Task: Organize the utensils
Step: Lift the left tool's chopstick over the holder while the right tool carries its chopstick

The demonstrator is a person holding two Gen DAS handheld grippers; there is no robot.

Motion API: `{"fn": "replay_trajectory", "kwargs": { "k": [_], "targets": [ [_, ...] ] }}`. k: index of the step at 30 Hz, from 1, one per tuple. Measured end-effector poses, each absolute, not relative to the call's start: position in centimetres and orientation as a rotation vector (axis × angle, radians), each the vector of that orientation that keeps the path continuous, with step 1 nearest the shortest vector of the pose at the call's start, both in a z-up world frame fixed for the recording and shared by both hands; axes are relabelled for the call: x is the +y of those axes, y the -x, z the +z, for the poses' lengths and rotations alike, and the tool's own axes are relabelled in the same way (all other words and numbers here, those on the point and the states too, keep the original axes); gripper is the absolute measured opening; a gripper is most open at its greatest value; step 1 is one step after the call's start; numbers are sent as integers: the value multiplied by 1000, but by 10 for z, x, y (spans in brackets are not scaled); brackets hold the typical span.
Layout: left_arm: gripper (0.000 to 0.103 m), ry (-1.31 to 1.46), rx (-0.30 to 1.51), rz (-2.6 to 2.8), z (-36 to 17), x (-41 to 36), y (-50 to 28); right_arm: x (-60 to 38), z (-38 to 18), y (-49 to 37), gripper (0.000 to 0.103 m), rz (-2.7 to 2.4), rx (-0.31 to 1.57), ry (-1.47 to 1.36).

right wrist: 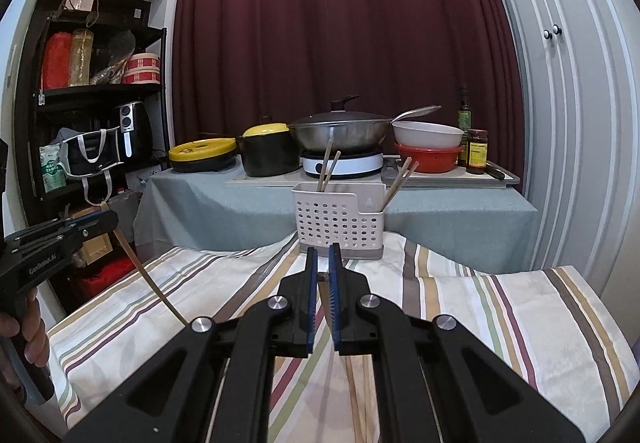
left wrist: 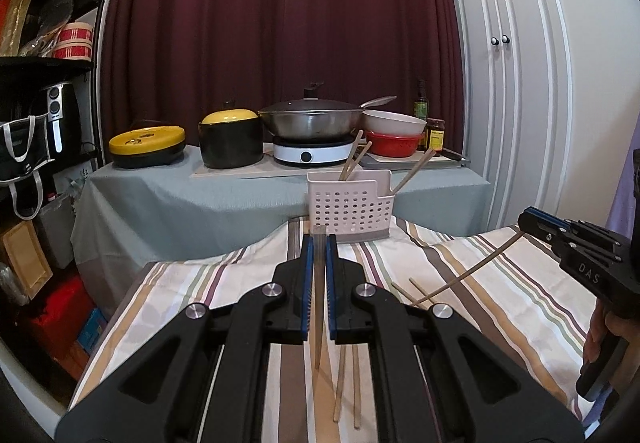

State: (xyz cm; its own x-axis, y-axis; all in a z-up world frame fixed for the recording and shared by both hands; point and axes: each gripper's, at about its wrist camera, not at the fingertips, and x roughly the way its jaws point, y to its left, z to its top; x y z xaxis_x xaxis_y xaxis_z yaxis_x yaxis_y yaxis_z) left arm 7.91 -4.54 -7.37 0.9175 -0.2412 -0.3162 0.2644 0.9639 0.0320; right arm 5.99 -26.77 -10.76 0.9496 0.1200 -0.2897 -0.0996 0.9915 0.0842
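Two black grippers with blue pads are up over the striped tablecloth, each pinching one thin wooden chopstick: the left gripper grips one hanging down, the right gripper marked "DAS" holds another. Ahead stands the white perforated plastic utensil holder, chopsticks already inside. Loose chopsticks lie on the cloth.

A lived-in home, its cooking corner squeezed into a room: a lidded wok sits on a small induction hob atop a cloth-draped table, before maroon curtains, white cupboard doors and a cluttered black shelf rack.
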Motion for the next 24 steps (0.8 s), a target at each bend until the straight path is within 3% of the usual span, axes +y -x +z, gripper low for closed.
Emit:
{"fn": "replay_trajectory", "kwargs": {
  "k": [24],
  "targets": [
    [6, -75, 338, -261, -68, -38, -136, -281, -72, -110, 6, 132, 300, -70]
  ]
}}
